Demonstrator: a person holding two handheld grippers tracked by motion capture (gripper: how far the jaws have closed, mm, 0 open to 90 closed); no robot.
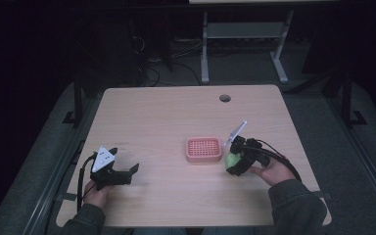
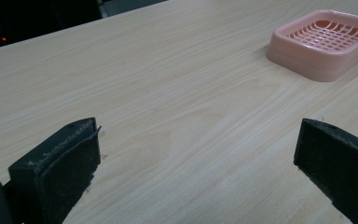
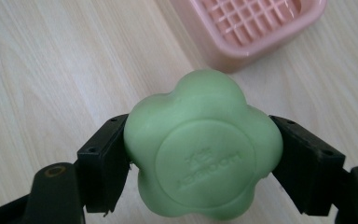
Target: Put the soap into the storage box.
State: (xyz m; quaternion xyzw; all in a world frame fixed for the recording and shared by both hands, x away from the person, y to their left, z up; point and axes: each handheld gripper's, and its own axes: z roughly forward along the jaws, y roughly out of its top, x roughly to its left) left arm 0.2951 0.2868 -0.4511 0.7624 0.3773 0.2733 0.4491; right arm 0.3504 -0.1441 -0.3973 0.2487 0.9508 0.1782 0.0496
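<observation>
Soap, green, flower-shaped, clamped between my right gripper jaws, just right of pink dish. Left gripper wide open, empty, resting near left. Risk: jaws bear on rounded lobes; soap may squirt out, or catch dish rim and tip it.

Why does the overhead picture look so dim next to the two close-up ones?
High view: dark surroundings, only the light wooden table lit. Left gripper view: evenly bright, the pink plastic slotted tray slightly soft. Right gripper view: the green flower-shaped soap sharp, its embossed lettering too faint to read.
</observation>
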